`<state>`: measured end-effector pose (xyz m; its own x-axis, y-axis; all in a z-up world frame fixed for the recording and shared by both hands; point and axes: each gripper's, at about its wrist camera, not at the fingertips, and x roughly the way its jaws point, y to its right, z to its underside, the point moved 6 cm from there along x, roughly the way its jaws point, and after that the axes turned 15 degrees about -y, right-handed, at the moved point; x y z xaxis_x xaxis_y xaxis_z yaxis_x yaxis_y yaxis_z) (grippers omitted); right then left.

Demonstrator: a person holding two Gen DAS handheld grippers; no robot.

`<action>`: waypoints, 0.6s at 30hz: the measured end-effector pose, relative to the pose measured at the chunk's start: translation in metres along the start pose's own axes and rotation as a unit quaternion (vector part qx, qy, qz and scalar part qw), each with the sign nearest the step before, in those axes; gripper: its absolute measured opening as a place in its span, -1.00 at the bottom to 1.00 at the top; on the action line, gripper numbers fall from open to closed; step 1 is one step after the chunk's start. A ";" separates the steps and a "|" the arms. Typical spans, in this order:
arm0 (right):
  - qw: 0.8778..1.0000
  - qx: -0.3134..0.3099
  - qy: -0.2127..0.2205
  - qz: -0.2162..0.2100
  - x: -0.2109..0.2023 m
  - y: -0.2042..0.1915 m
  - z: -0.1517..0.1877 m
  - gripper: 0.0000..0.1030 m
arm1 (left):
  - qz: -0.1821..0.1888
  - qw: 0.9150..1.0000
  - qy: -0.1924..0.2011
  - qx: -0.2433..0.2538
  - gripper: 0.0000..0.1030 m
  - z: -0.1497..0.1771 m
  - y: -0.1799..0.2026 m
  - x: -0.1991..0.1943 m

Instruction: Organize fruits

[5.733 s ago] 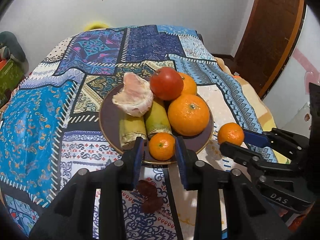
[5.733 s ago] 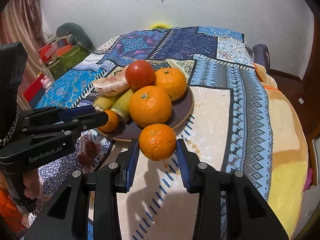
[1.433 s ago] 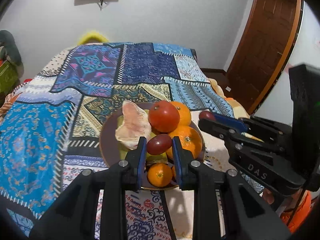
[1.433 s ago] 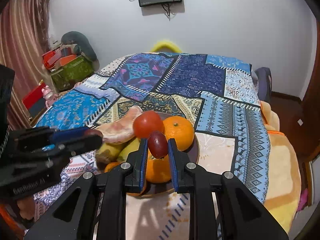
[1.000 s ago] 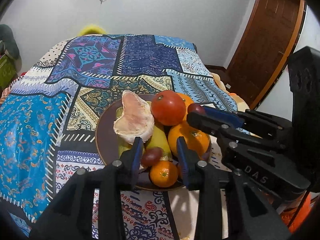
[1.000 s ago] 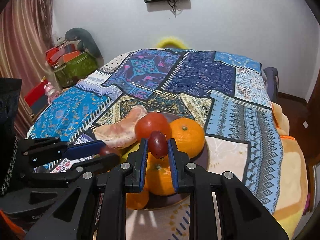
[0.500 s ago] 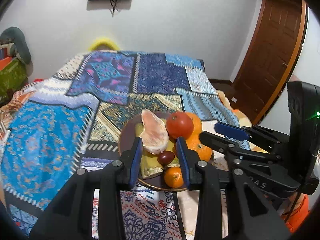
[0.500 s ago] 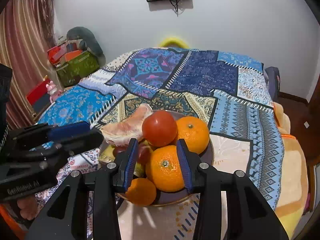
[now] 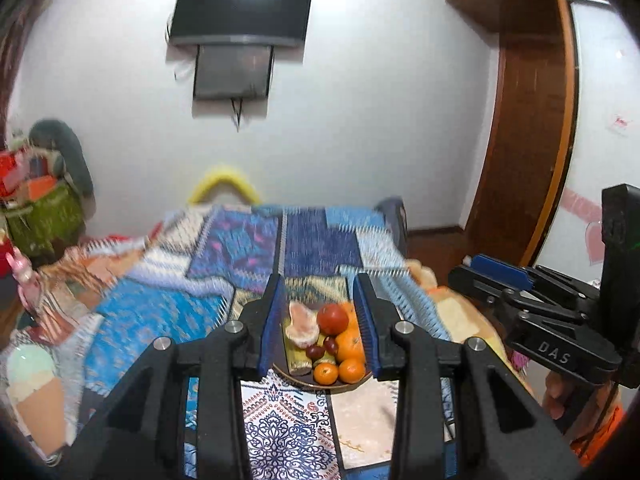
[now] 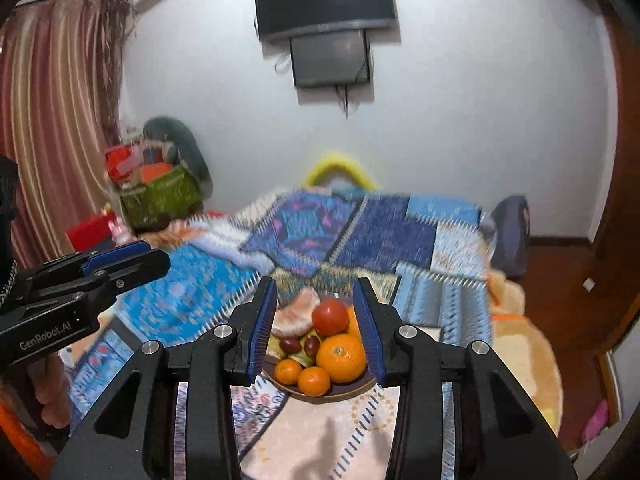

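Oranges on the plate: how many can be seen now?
4. A big orange at front right, two small ones at the front rim, one half hidden behind the tomato. More may be hidden.

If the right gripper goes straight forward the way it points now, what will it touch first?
Probably the fruit on the plate. The right gripper is open and empty, and the red tomato and big orange sit between its fingers in the view. Depth is unclear, so which comes first is uncertain.
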<state>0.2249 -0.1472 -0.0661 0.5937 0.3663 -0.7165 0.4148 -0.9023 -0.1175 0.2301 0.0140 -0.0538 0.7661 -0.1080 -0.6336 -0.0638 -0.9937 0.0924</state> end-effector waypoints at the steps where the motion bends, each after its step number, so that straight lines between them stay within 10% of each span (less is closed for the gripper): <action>1: 1.000 0.001 0.010 0.000 -0.012 -0.002 -0.001 -0.29 | -0.001 1.000 0.013 0.002 -0.32 0.000 0.004 -0.016; 8: 0.996 0.001 0.083 0.007 -0.094 -0.024 0.007 -0.27 | -0.020 0.996 0.083 0.017 -0.08 0.008 0.025 -0.100; 18: 0.988 0.004 0.151 0.040 -0.146 -0.037 0.020 0.77 | -0.033 0.992 0.121 0.032 0.77 0.027 0.041 -0.150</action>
<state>0.1093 -0.1716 0.0292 0.8033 0.3437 -0.4865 0.3536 -0.9324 -0.0749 0.0949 -0.0109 0.0242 0.9001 -0.0409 -0.4337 -0.0433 -0.9991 0.0042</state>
